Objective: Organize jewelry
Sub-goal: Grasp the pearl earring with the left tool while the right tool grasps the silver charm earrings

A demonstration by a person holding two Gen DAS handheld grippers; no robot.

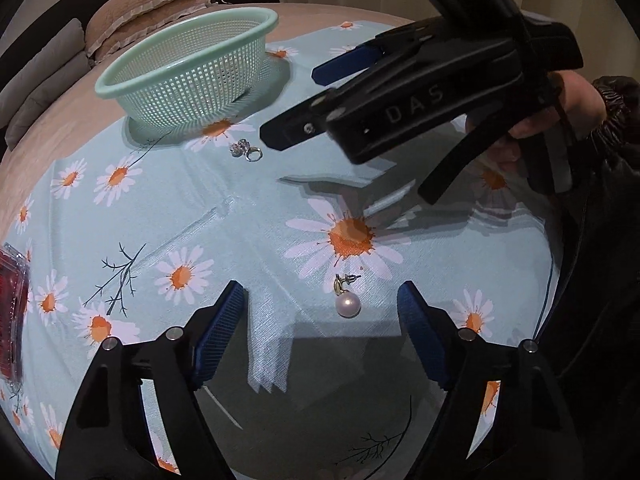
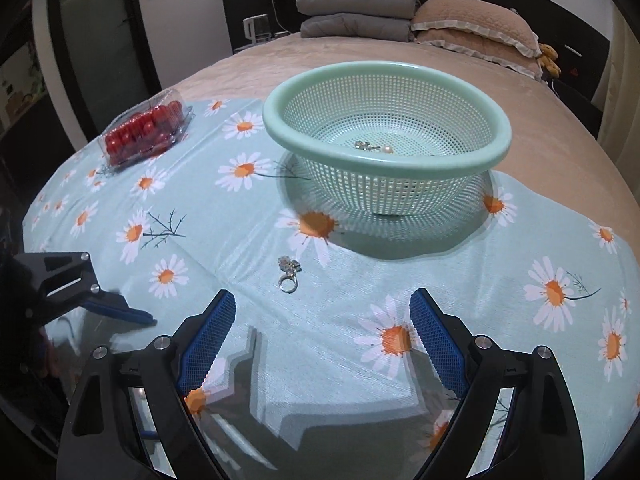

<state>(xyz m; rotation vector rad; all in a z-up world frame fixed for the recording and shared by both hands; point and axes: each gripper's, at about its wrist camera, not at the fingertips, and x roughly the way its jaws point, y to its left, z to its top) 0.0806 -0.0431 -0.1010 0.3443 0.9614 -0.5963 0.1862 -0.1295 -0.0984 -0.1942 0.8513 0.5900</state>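
Observation:
A pearl earring (image 1: 347,303) lies on the daisy-print cloth (image 1: 224,216), between the blue pads of my left gripper (image 1: 320,296). The pads stand wide apart and do not touch it. In the right wrist view a silver ring with a sparkly top (image 2: 289,276) lies just ahead of my right gripper (image 2: 323,300), which is open and empty. The same ring (image 1: 246,150) shows in the left wrist view under the right gripper (image 1: 294,104). A mint-green mesh basket (image 2: 384,160) stands behind the ring with some jewelry pieces (image 2: 374,147) inside.
A clear box of red round things (image 2: 144,132) sits at the cloth's far left. The cloth lies on a tan bed with folded grey blankets (image 2: 356,12) and a frilled pillow (image 2: 476,28) at the head. A hand in a black sleeve (image 1: 580,108) holds the right gripper.

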